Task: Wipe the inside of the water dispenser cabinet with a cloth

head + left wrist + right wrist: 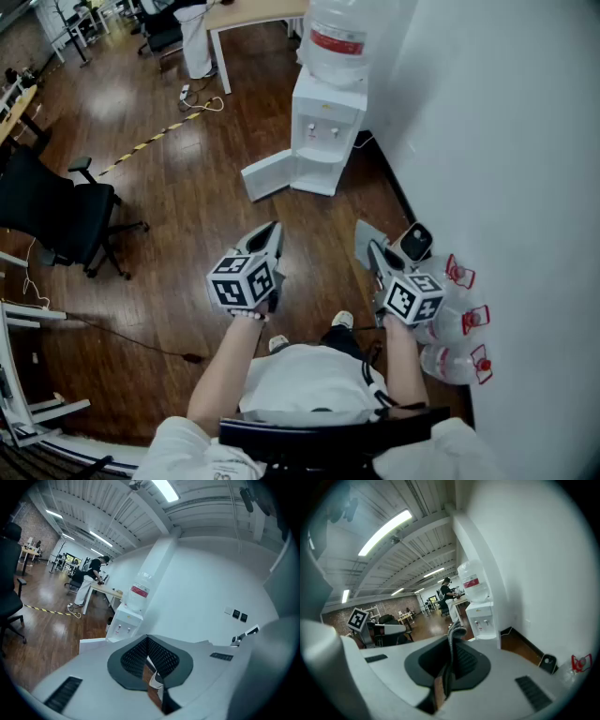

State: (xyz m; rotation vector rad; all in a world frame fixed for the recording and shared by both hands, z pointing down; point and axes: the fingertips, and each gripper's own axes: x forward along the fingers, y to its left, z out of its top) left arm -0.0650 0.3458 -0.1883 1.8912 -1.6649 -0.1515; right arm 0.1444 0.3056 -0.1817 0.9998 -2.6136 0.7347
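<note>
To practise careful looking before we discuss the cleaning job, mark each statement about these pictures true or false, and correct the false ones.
1. The water dispenser has its cabinet door open. True.
2. The right gripper is shut on a grey cloth. True.
3. The left gripper is wiping inside the cabinet. False: it is held well short of the dispenser, jaws together with nothing between them.
4. The top of the dispenser is bare. False: a large water bottle sits on it.
5. Spare bottles are on the floor beside the wall, on the person's right. True.
</note>
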